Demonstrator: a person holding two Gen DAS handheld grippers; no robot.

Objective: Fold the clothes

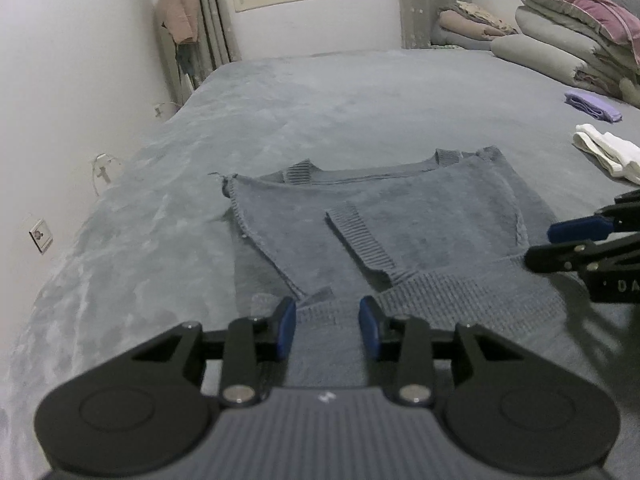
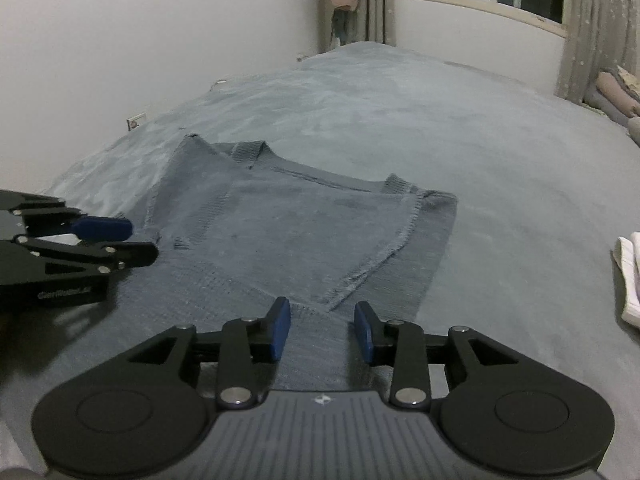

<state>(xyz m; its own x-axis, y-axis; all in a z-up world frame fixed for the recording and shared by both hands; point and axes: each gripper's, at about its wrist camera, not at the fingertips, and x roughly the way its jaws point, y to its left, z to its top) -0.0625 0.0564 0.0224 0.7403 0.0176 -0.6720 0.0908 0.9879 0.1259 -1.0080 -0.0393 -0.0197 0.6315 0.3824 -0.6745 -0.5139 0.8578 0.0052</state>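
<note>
A grey-blue knitted sweater (image 1: 400, 208) (image 2: 300, 232) lies flat on the grey bed cover (image 1: 320, 100), both sleeves folded in over its body and its ribbed hem nearest to me. My left gripper (image 1: 328, 322) hovers over the hem's left part, jaws apart, the blue pads clear of the knit seen between them. My right gripper (image 2: 322, 328) stands the same way over the hem's right part, open, with the fabric below the gap. Each gripper also shows from the side in the other's view: the right gripper (image 1: 544, 244) and the left gripper (image 2: 140, 240).
A folded white garment (image 1: 608, 156) (image 2: 630, 276) and a folded purple one (image 1: 592, 106) lie on the bed to the right. Stacked quilts and pillows (image 1: 572, 40) fill the far right corner. A wall with a socket (image 1: 41, 235) borders the bed's left side.
</note>
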